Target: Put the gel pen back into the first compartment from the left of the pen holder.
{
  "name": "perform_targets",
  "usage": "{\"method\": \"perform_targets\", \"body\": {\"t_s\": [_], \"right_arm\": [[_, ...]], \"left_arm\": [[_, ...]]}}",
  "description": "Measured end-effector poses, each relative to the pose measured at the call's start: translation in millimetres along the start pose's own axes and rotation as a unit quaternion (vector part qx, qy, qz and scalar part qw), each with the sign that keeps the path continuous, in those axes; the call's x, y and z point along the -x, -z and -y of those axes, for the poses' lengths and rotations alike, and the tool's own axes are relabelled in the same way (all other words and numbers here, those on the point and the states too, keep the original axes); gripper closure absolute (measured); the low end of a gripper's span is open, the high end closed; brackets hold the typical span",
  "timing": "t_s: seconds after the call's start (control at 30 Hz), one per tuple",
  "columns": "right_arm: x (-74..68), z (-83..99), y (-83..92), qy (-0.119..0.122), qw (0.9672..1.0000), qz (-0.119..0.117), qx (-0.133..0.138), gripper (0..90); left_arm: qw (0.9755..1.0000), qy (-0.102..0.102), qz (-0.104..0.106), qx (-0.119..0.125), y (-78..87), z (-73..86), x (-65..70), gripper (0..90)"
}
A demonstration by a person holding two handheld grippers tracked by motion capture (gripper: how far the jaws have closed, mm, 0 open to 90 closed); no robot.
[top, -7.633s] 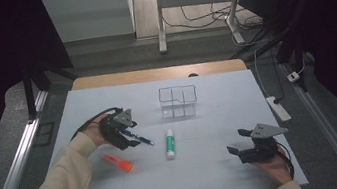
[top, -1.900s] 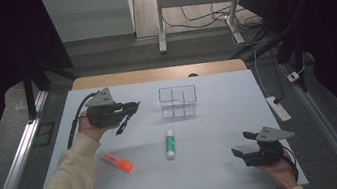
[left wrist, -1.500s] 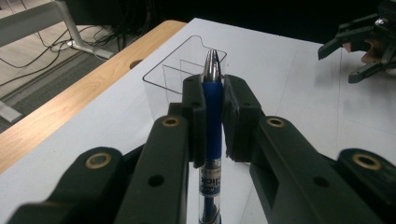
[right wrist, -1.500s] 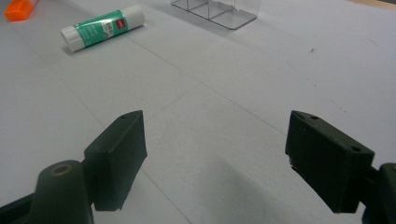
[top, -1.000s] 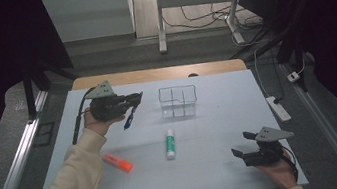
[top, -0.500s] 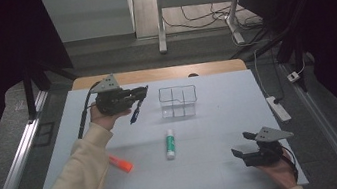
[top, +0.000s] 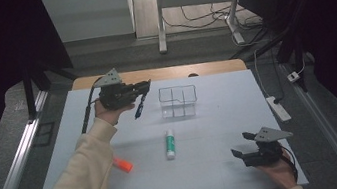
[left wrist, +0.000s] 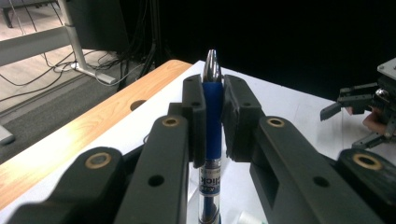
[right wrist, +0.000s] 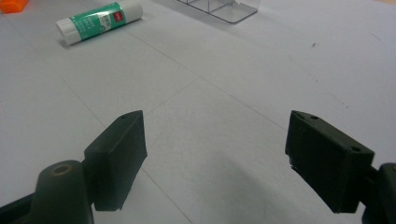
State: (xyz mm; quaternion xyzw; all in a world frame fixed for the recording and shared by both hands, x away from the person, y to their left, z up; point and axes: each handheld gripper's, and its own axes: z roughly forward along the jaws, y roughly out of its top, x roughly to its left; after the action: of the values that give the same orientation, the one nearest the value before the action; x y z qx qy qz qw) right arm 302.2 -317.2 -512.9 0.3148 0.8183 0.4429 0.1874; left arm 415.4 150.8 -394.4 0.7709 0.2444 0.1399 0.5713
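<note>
Pen duty for the left gripper (top: 141,89) right now: its two black jaws are clamped tight on a blue ballpoint pen with a clear barrel and a silver tip (left wrist: 212,121). From the left gripper view the pen runs straight up between the pads (left wrist: 195,119), tip poking out past the ends. From the high view the gripper sits raised over the far left part of the white table (top: 220,117), pointing toward the clear plastic organizer box with small compartments (top: 178,101), and the pen (top: 139,107) hangs down at a slant just left of that box, not touching it.

Right gripper (top: 245,146) sits low at the near right corner, jaws spread wide with only bare tabletop between them, gripping nothing.

Lying loose on the table: a white glue stick with a green label (top: 169,143) near the middle, and an orange marker (top: 123,164) near the person's cream-coloured left sleeve (top: 81,183).
</note>
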Motion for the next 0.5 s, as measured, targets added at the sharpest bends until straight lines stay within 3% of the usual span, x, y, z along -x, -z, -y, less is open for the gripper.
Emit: {"method": "perform_targets", "body": {"t_s": [0.5], "right_arm": [[0.6,0.8,-0.9,-0.001,1.0000,-0.002,-0.001,19.9]], "left_arm": [[0.9997,0.012,0.001,0.022,-23.4,-9.9,-1.9,79.3]]}}
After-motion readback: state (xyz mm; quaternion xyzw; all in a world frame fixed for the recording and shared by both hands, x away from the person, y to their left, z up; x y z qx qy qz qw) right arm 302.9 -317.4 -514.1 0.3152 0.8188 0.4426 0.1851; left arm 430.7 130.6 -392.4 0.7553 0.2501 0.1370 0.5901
